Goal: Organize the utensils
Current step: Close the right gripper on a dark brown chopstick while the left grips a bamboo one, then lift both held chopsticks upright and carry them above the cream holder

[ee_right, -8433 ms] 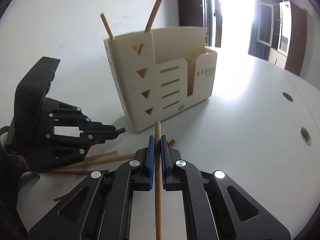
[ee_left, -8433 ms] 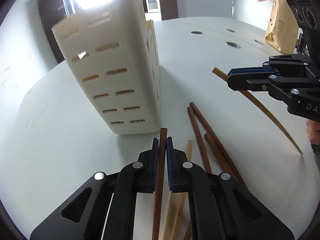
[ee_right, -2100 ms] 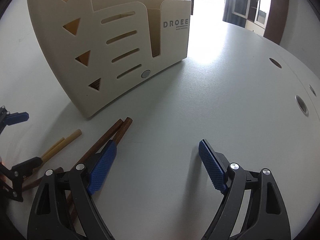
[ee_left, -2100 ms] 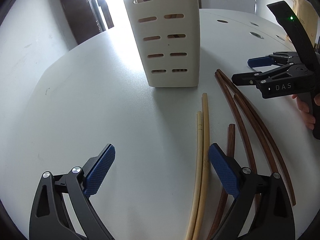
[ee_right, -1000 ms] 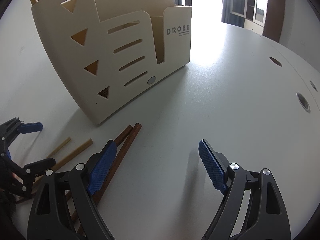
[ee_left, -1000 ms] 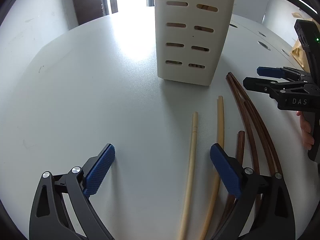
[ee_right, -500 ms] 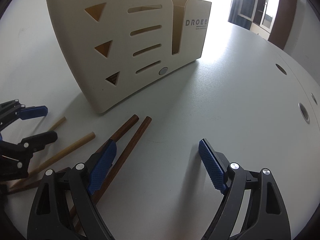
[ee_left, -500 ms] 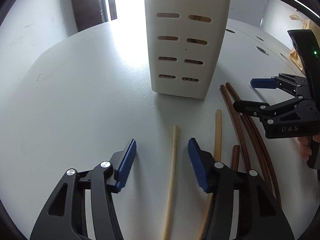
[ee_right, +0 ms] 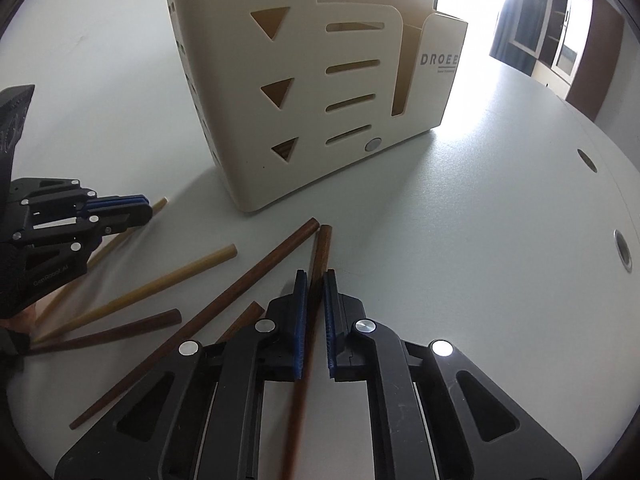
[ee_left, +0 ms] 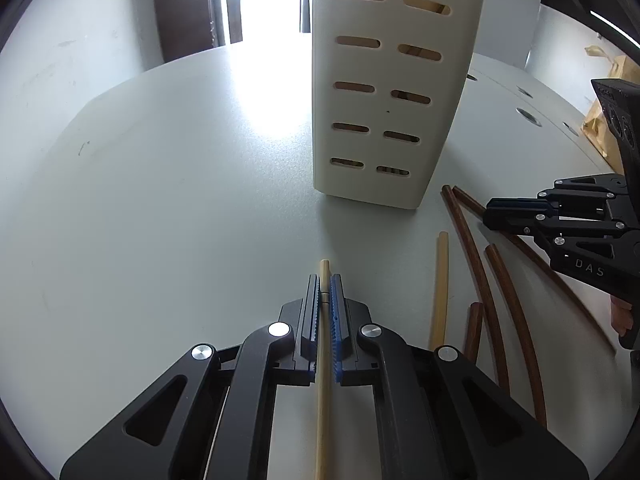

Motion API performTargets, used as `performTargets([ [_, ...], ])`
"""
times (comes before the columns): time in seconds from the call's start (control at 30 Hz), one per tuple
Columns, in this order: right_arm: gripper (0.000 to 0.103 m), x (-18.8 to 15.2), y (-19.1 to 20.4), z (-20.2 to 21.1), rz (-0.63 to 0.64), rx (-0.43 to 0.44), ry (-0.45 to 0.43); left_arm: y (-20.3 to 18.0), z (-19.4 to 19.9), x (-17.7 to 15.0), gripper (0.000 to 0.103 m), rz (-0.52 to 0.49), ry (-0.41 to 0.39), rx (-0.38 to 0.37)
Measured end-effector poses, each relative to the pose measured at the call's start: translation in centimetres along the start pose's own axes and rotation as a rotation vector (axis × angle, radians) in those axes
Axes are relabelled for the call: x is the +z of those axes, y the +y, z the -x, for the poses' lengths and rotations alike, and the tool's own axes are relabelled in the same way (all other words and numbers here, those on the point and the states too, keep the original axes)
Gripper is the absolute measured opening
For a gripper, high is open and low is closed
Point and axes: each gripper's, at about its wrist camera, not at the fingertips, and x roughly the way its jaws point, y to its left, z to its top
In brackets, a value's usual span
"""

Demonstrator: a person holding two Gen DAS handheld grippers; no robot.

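Observation:
A cream slotted utensil holder (ee_left: 392, 80) (ee_right: 320, 100) stands on the white table, with chopsticks inside it. My left gripper (ee_left: 325, 280) (ee_right: 146, 206) is closing, its pads pressed on a light bamboo chopstick (ee_left: 323, 400) near its blunt end. My right gripper (ee_right: 316, 276) (ee_left: 490, 216) is closing too, its pads clamped on a dark brown chopstick (ee_right: 322, 240) close to the holder's base. Another light chopstick (ee_right: 160, 280) (ee_left: 440, 280) and several dark brown chopsticks (ee_right: 240, 280) (ee_left: 480, 272) lie loose between the two grippers.
A brown paper bag (ee_left: 604, 120) stands at the table's far right edge. Round cable holes (ee_right: 622, 252) dot the table to the right of the holder. A bright doorway and wooden cabinets (ee_right: 560, 40) lie beyond the table.
Both grippers went from wide open to shut: the left on the light chopstick, the right on a dark one. The right gripper shifted left over the dark sticks.

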Motion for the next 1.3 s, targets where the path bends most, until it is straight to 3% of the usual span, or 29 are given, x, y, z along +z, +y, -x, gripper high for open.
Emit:
performTargets([
  [0.1,0.007,0.1,-0.2,0.6,-0.024,0.015,-0.04,0.2,0.1,-0.2,0.005,0.009,-0.006,0.005],
  [0.3,0.007,0.2,0.5,5.1,0.022,-0.01,-0.223,0.9,1.4,-0.2,0.005,0.054,-0.05,-0.001],
  [0.67,0.007,0.7,1.5,11.5,0.088,0.011,-0.567,2.9,9.7,-0.3,0.005,0.151,-0.311,0.05],
  [1.0,0.007,4.3,5.3,19.5,0.201,0.056,-0.87,3.7,16.6,0.3,0.004,0.252,-0.501,0.114],
  [1.3,0.007,8.2,6.4,22.1,0.146,0.153,-0.959,3.6,18.2,1.5,0.004,0.287,-0.554,0.126],
])
